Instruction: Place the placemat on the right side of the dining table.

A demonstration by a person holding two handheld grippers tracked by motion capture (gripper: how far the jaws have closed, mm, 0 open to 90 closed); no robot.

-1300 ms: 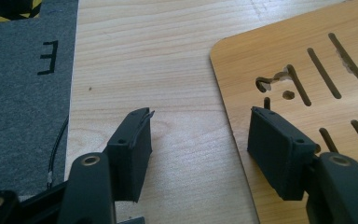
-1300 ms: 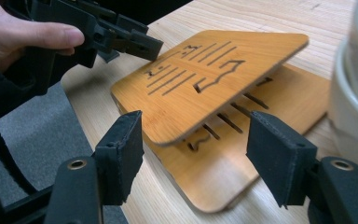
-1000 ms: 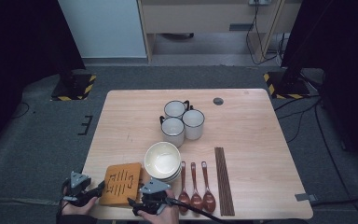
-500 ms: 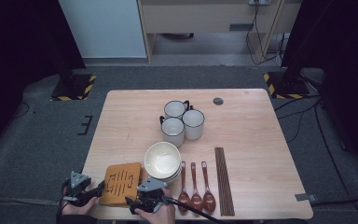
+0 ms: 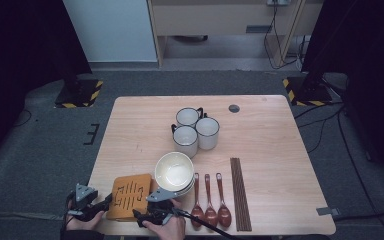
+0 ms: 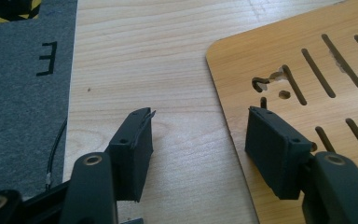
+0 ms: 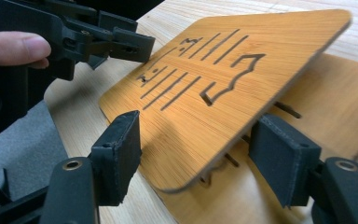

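I have the table (image 5: 280, 150) under me, pale wood on grey floor. At its near edge lie slotted boards (image 5: 129, 196), stacked: in the right tool view the top board (image 7: 223, 79) is tilted up, one corner raised over the lower board (image 7: 354, 116) that lies flat. Just right of the boards sits a bowl stack (image 5: 174, 172), then three spoons (image 5: 210, 200) and chopsticks (image 5: 240, 192) side by side. Three mugs (image 5: 196, 130) cluster mid-table, touching. My right tool (image 7: 196, 158) has its jaws apart, one above and one below the raised board's edge; I cannot tell whether the pads press it. My left tool (image 6: 198, 140) is at the boards' left side, jaws apart, one over bare table, the other over the board's (image 6: 307, 93) edge, gripping nothing.
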